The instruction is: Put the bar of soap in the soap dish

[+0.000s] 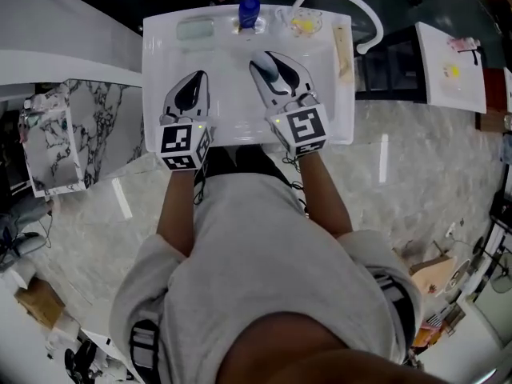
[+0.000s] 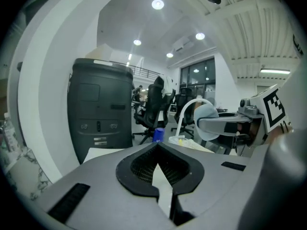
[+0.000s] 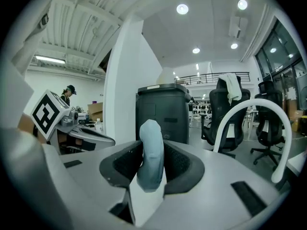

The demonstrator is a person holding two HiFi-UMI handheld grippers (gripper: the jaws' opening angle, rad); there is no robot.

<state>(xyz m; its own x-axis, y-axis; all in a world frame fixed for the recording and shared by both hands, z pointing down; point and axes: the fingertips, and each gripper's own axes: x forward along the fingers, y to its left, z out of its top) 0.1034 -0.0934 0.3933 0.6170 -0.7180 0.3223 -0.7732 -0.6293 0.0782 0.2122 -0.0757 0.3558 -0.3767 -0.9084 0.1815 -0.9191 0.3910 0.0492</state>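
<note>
- The bar of soap [image 3: 151,152] is pale blue-grey, smooth and matt. Its corners are rounded, and its thin edge faces your right gripper's camera.
- In the right gripper view it stands on edge at the centre of the frame. Its long axis runs along the tongs, rising from the lower middle of the frame to a rounded end that sticks out past the tips.
- That far end points at the dark bin [image 3: 163,107] in the middle of that view.
- In the head view the same line slants from your right hand toward the upper left, over the white worktop [image 1: 232,106].
- Your right tongs [image 3: 152,145] are clamped on the soap, one black ribbed pad pressed against each broad face, so the bar is held above the worktop rather than lying on it.
- Your left tongs [image 2: 157,146] have their tips together with nothing between them; only the diamond-shaped hollow behind the tips shows.
- In the head view the left tongs sit left of centre and the right tongs right of centre. Both are over the near half of the worktop, side by side but apart.
- A pale green dish [image 1: 196,29] lies at the upper left of the worktop, well apart from the soap. It looks like a rounded rectangle, and the head view is too small to show what is in it.
- A blue-capped bottle [image 1: 249,13] stands just to the right of that dish at the top edge, and a white curved tube [image 1: 352,2] arches over the upper right corner.
</note>
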